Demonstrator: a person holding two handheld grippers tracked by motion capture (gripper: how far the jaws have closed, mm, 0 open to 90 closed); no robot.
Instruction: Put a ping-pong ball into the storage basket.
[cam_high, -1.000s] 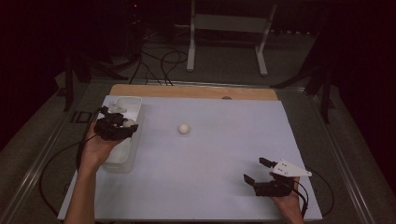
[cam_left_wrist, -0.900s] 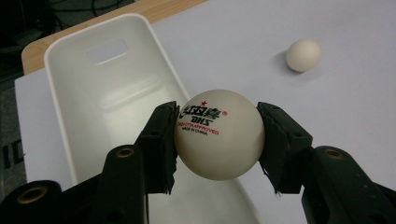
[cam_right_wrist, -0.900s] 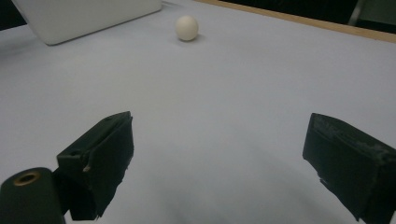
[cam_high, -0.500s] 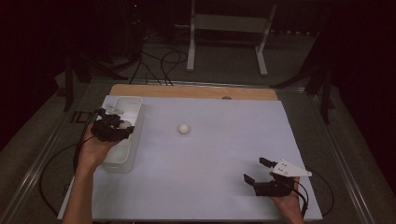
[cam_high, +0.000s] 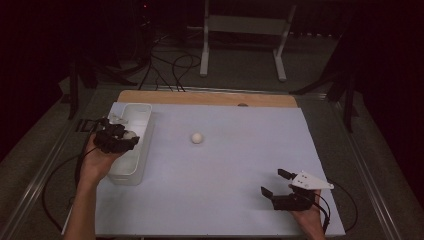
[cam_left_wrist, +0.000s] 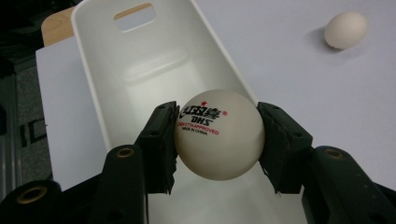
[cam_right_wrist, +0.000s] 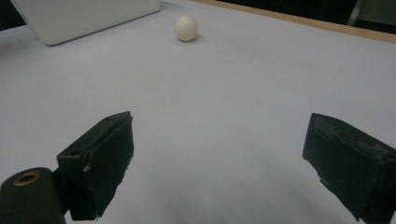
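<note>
Left gripper (cam_left_wrist: 218, 135): clamped on a white ball (cam_left_wrist: 219, 134) over the white bin (cam_left_wrist: 140, 60); the left gripper view shows the red and black print on the ball.
Right gripper (cam_high: 279, 184): jaws wide, nothing between them, low over the desk (cam_high: 240, 165).
Egg (cam_high: 197, 138): alone mid-desk.
Change: left hand (cam_high: 100, 160) has edged slightly toward the person; right unmoved.

- Left gripper (cam_high: 131, 140) hovers at the table's left side, jaws clamped on a ball (cam_left_wrist: 218, 134), forearm stretched in from the bottom edge.
- Right gripper (cam_high: 274, 183) sits low at the near right, jaws spread wide with nothing between them.
</note>
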